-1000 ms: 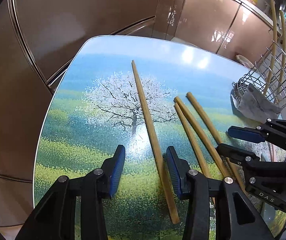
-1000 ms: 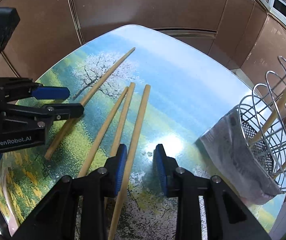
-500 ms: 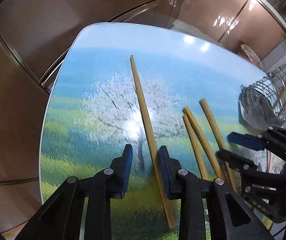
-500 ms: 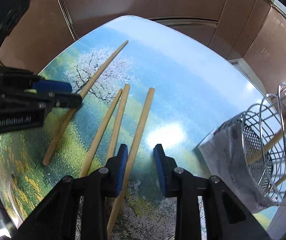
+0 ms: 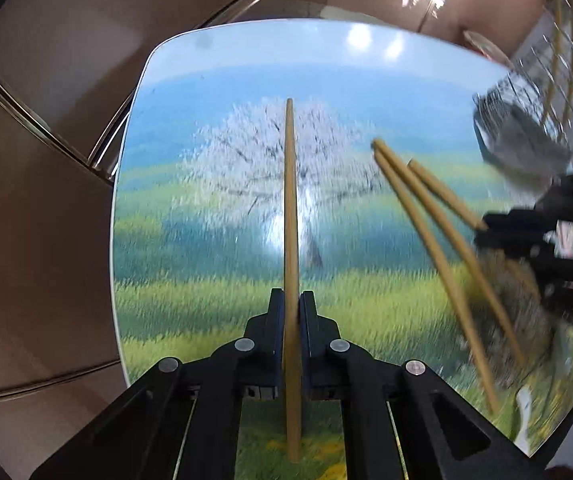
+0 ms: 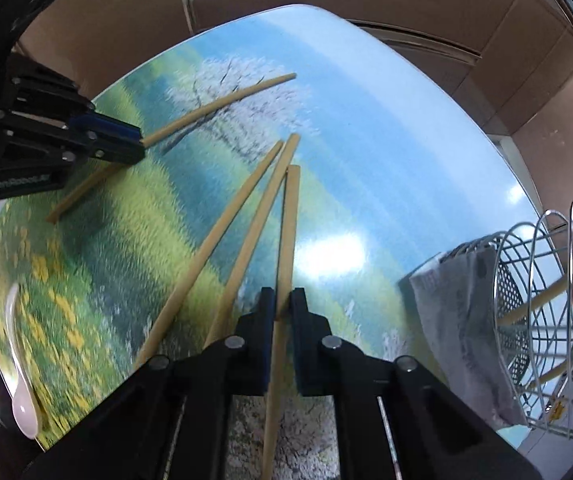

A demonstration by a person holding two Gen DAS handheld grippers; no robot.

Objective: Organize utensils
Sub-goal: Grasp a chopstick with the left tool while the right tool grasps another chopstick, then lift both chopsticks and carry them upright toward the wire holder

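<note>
Lettering: "GenRobot.AI" in white on the black body of the left gripper (image 6: 136, 145), read in the right wrist view; no other legible writing.

Surface: glossy table (image 5: 214, 60) with rounded corners, printed with a white blossoming tree, green and yellow meadow, blue sky. Surrounded by brown glossy cabinet fronts (image 5: 66, 40).

Left chopstick (image 5: 291, 216): clamped between the closed fingers of the left gripper (image 5: 291, 308), long axis straight ahead along the fingers, far tip over the printed tree.

Right chopstick (image 6: 289, 232): pinched between the closed fingers of the right gripper (image 6: 281, 306), long axis forward, near end trailing back under the gripper.

Loose pair of chopsticks (image 6: 242, 232): flat on the table, just left of the right chopstick, converging with it at the far tips.

Wire utensil basket (image 6: 542, 296): at the right edge, chopsticks leaning inside, grey cloth (image 6: 458, 320) draped on its near side.

White spoon (image 6: 20, 368): near the left table edge.
</note>
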